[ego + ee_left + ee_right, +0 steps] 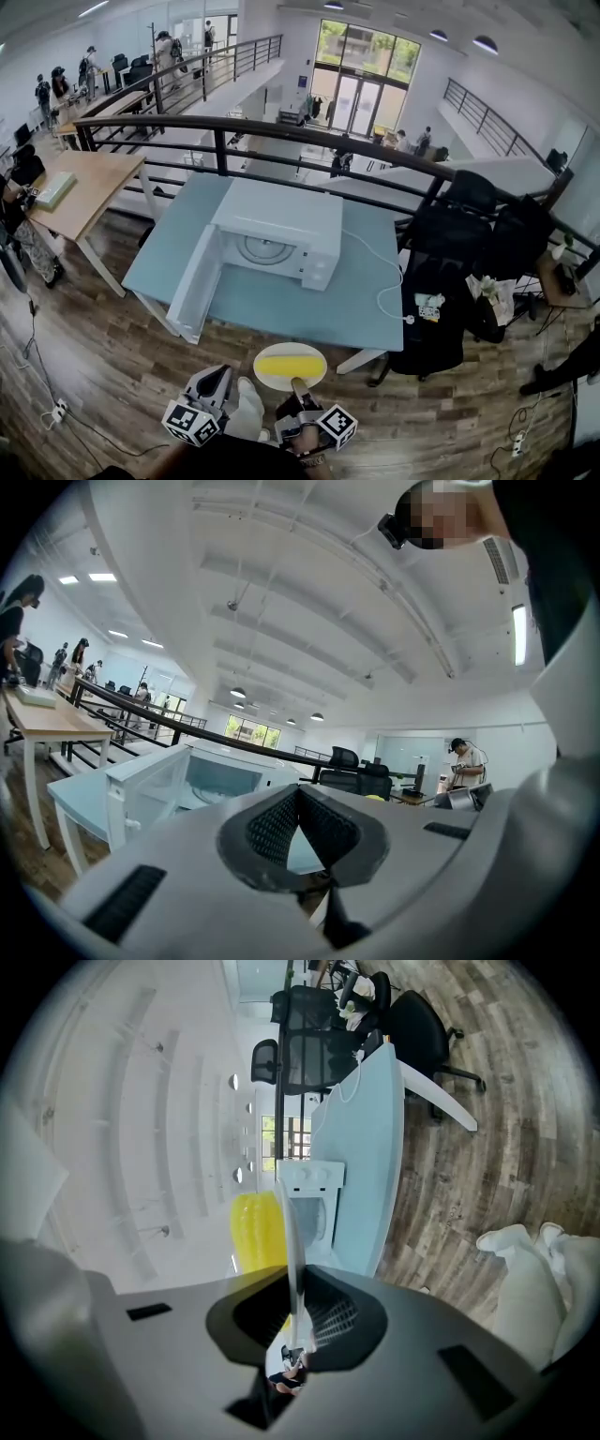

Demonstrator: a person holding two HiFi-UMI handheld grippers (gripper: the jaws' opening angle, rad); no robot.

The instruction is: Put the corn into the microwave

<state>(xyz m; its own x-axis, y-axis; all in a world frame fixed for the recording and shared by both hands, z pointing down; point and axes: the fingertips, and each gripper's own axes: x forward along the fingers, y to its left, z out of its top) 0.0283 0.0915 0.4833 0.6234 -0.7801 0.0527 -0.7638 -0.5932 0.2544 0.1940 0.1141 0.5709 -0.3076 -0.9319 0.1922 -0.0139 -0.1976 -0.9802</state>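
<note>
A white microwave (281,230) stands on the blue table (309,314) with its door (197,281) swung open to the left. In front of the table's near edge, my right gripper (300,392) is shut on the rim of a white plate (290,366) that carries a yellow corn cob (291,364). The right gripper view shows the plate (292,1241) edge-on between the pads of my right gripper (293,1283), the corn (258,1232) on it, and the microwave (314,1204) beyond. My left gripper (214,384) (298,794) is shut and empty, pointing at the microwave (202,780).
Black office chairs (450,272) crowd the table's right side. A white cable with a plug (389,300) lies on the table beside the microwave. A wooden desk (80,187) stands at the left and a dark railing (281,136) runs behind. The floor is wood planks.
</note>
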